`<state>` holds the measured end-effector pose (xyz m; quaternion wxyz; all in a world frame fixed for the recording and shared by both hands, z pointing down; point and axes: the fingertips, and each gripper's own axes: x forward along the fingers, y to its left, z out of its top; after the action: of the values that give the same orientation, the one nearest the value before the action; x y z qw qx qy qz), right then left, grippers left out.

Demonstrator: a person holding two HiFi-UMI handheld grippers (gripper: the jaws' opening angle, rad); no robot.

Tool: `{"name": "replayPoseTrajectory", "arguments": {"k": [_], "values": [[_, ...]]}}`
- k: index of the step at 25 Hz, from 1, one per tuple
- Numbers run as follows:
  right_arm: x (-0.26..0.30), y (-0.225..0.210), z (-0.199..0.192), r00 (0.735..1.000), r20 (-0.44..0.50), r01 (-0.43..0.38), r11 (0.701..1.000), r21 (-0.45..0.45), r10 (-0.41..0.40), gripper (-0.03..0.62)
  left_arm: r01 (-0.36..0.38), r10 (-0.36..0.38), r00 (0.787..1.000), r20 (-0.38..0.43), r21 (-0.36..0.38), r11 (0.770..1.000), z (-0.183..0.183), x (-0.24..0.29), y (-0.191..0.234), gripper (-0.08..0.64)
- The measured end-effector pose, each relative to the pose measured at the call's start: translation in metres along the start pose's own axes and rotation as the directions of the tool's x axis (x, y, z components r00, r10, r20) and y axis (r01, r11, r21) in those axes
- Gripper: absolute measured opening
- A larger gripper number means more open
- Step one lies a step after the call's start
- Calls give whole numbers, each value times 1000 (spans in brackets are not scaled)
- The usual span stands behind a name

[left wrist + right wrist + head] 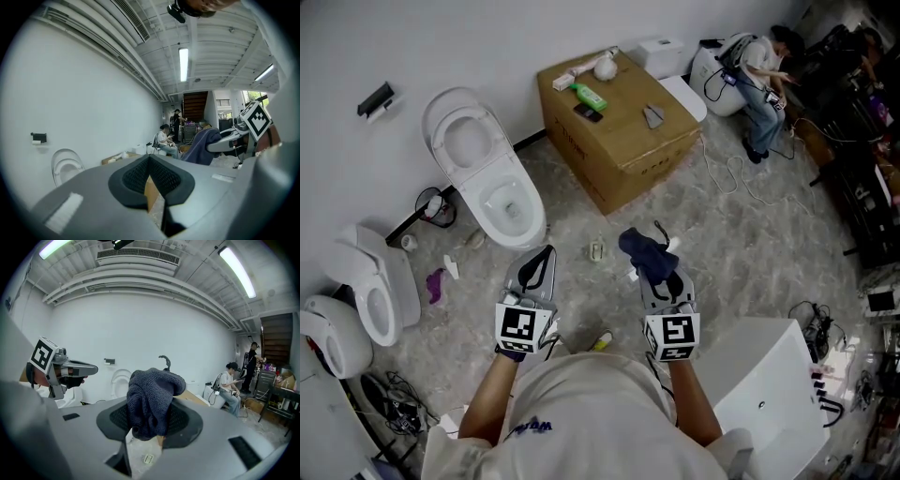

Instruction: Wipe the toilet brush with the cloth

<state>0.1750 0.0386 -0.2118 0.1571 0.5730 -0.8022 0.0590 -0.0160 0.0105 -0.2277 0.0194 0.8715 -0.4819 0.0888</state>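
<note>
**Cloth in hand, brush not yet taken up**

1. Right gripper [662, 272]: the jaws are clamped on a dark blue knitted cloth [645, 251]. It bunches up above the pads, and a thin loop stands out of the top. In the right gripper view the wad fills the space between the pads, so I judge the hold sound.

2. Left gripper [542, 258]: the jaws are drawn in to a narrow slit, with nothing between them. It sits level with the right gripper, at its 9 o'clock and apart from it.

3. Toilet brush: I cannot identify it with certainty. The likeliest candidate is a white round-headed item [604, 66] on the far edge of the cardboard box [623, 141], at 12 o'clock from the grippers. A green bottle [588, 96] lies just beside it. A toilet [525, 225] with its lid raised stands at 10 o'clock.

4. Assessment: wiping has not begun, and the step in hand is fetching the brush.

5. Recommendation:
   - I would open the left jaws wide before reaching.
   - I would grip the handle well clear of the head, so the head stays free for the cloth.
   - I would then draw the bunched end of the cloth along it in firm strokes.
   - The loose loop should be kept from snagging.
</note>
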Motion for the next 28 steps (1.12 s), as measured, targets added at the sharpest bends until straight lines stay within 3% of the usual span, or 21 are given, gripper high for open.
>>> {"name": "replayPoseTrajectory", "arguments": {"k": [28], "values": [[-14, 25, -9, 1000, -7, -19, 1000, -5, 19, 153, -4, 4, 1000, -15, -11, 1000, -13, -27, -8, 2]]}}
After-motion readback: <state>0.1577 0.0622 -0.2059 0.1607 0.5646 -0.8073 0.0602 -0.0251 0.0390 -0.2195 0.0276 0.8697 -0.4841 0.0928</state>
